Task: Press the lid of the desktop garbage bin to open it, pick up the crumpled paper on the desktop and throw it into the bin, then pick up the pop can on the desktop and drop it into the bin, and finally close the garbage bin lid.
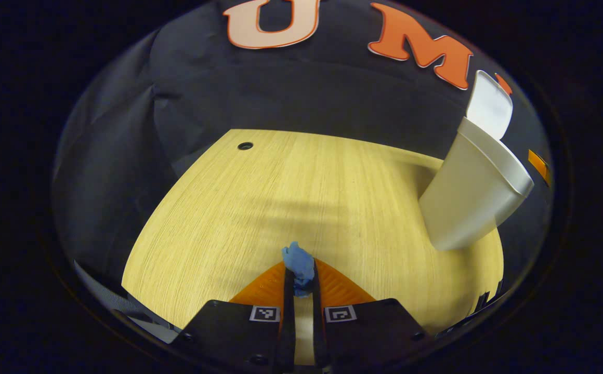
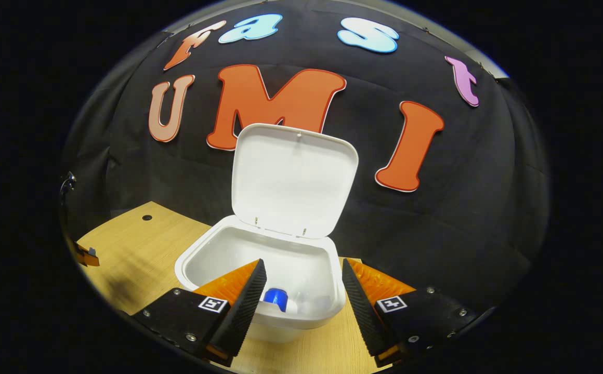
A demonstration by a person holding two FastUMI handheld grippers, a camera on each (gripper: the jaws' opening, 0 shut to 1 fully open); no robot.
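**Bin open, paper in the left claw**

In the left gripper view, the left claw (image 1: 301,283) is clamped on a blue crumpled paper (image 1: 298,267), whose top sticks out just past the fingertips, above the wooden worktop (image 1: 260,208). The garbage bin (image 1: 470,200) stands ahead and to this claw's right, its lid (image 1: 489,104) raised.

In the right gripper view, the right claw (image 2: 301,291) is held apart with nothing between its fingers, poised at the near rim of the bin. The lid stands upright beyond the opening. A blue pop can (image 2: 275,299) lies inside the bin, just ahead of the left finger.
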